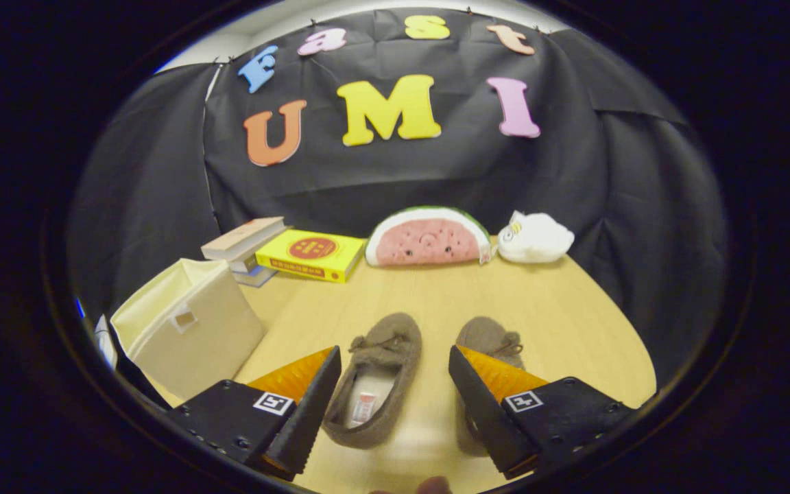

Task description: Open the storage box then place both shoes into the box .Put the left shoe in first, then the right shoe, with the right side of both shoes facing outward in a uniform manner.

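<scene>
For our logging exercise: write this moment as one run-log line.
gripper: open, above table | left slipper: between fingers | right slipper: behind one finger | fabric storage box: beside slippers, holds no shoe | shoes: not yet placed

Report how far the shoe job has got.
Done: the storage box already looks open on top. In hand: nothing; the gripper is open above the left shoe. Left: both it and the right shoe lie on the table, unboxed.

Right shoe (487, 339) heel hidden behind my claw (395, 360) finger; insole label in left shoe (374, 387) too small to tell.
</scene>
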